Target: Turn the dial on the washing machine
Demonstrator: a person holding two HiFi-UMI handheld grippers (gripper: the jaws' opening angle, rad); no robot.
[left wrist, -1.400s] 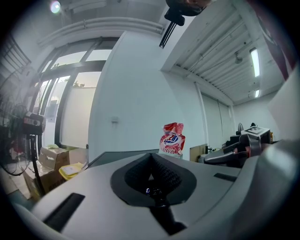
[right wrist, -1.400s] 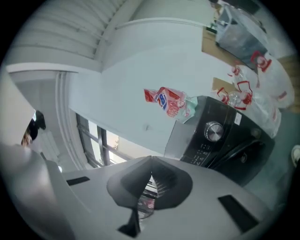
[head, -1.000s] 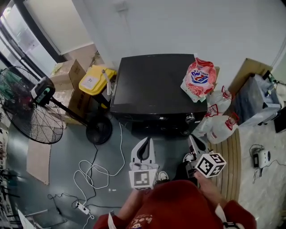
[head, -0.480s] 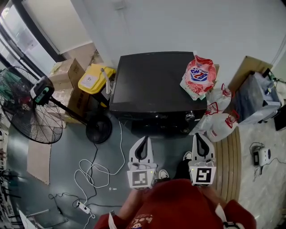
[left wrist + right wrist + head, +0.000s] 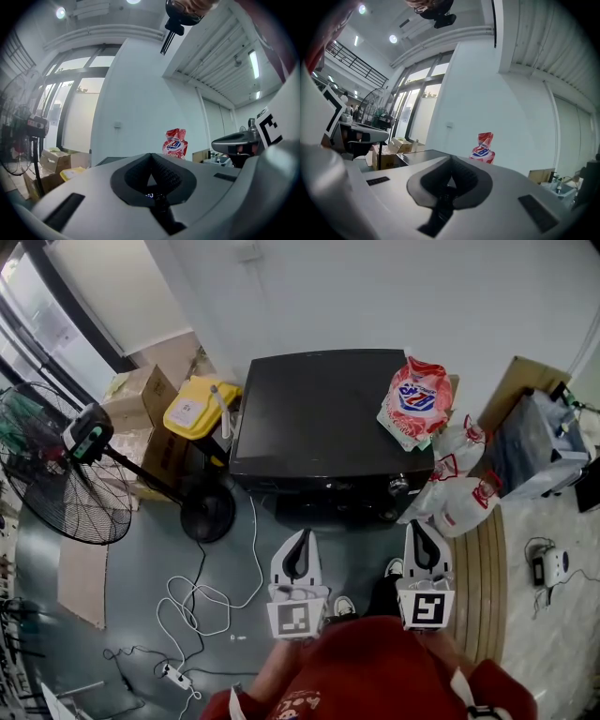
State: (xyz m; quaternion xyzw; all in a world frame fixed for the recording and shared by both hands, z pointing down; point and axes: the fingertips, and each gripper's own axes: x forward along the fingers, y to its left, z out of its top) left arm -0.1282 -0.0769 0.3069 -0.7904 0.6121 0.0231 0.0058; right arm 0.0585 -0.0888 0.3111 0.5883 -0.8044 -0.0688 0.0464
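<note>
The black washing machine point(image 5: 319, 409) stands against the white wall, seen from above in the head view. Its round dial point(image 5: 400, 487) sits on the front panel near the right corner. My left gripper point(image 5: 302, 536) is shut and empty, pointing at the machine's front from a short way back. My right gripper point(image 5: 416, 527) is also shut and empty, just below the dial and apart from it. Each gripper view shows its own closed jaws, the left gripper point(image 5: 151, 157) and the right gripper point(image 5: 451, 161), with the machine's top beyond.
A red and white bag point(image 5: 416, 401) lies on the machine's right rear corner. White plastic bags point(image 5: 459, 493) crowd its right side. A yellow container point(image 5: 197, 409) and cardboard boxes point(image 5: 141, 395) stand at its left, with a standing fan point(image 5: 56, 474). Cables point(image 5: 202, 601) trail over the floor.
My right gripper has turned from a tilted pose to straight, now pointing at the machine's right front. The left gripper has barely moved.
</note>
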